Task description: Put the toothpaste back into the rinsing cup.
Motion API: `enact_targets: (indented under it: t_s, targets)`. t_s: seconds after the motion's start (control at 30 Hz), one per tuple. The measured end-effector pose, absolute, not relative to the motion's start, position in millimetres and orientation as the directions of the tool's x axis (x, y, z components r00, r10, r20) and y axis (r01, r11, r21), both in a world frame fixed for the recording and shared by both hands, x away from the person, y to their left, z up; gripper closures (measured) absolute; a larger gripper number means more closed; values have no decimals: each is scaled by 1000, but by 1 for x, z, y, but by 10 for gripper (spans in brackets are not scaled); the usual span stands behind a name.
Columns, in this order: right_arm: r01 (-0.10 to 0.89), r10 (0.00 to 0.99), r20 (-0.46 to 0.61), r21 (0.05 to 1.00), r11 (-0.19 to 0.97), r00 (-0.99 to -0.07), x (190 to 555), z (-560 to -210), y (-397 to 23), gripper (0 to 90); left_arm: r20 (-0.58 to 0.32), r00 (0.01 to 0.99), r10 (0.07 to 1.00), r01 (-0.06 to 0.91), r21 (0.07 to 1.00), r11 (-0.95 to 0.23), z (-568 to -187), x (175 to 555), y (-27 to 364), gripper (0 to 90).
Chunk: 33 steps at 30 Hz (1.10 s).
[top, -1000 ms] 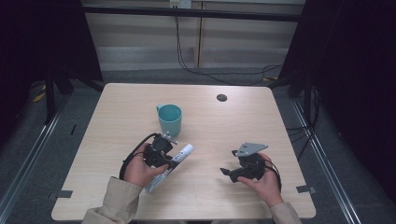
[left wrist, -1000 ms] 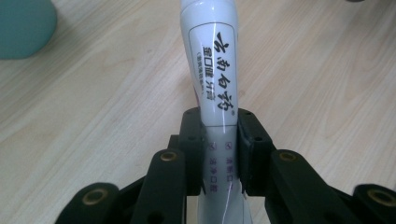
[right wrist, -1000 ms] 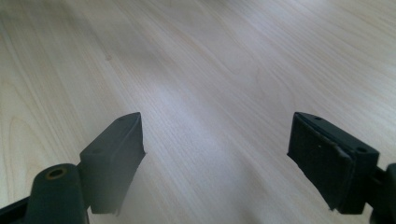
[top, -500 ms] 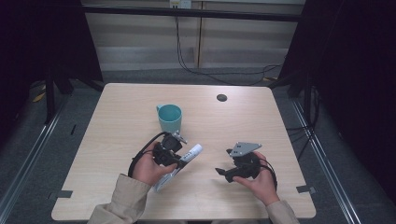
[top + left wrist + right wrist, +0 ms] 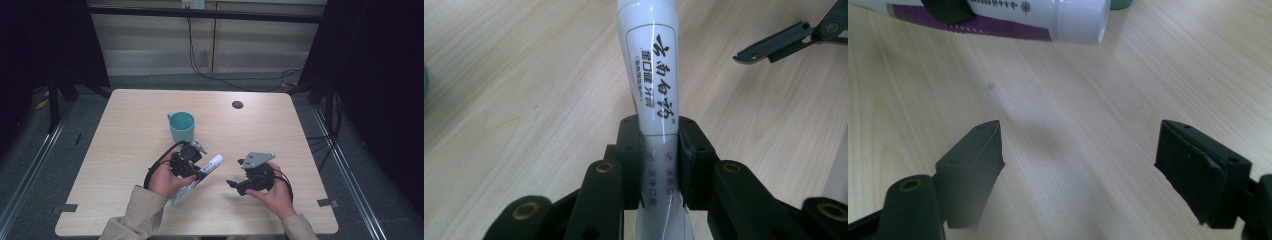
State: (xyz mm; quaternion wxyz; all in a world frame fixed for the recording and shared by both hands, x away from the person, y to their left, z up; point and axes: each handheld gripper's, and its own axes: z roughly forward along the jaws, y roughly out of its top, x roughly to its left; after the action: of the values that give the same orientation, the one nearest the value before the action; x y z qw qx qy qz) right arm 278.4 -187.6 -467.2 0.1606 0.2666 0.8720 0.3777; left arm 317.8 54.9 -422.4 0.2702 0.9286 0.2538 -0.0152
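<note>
On the pale wooden table (image 5: 125,145), dark curtains (image 5: 45,40) around.

Left gripper (image 5: 196,167) with jaws clamped, right gripper (image 5: 234,184) with jaws spread wide, both hand-held low over the table.

Glossy plastic tube over matt pale wood

The toothpaste tube (image 5: 651,75) clamped in the left gripper (image 5: 659,165) looked like smooth, glossy white plastic, with a streak of glare along its length and printed dark lettering; its cap end, ahead of the right gripper (image 5: 1078,170), had the same sheen. Both grippers' jaws appeared as matt black plastic with slightly rough pads, brass-coloured metal fasteners set behind them. The table (image 5: 130,130) beneath the jaws was light wood-grain, smooth and low in shine. Beyond the left gripper, the mug (image 5: 181,126) looked a smooth teal with a soft gloss.
</note>
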Motion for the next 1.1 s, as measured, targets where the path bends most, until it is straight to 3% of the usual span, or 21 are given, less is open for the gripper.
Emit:
enact_targets:
  t_s: [1.1]
  targets:
    - [346,585,-37,776,528,-810,285,-451,-180,231,-172,881,441,460,528,-714,-414,319,40,748]
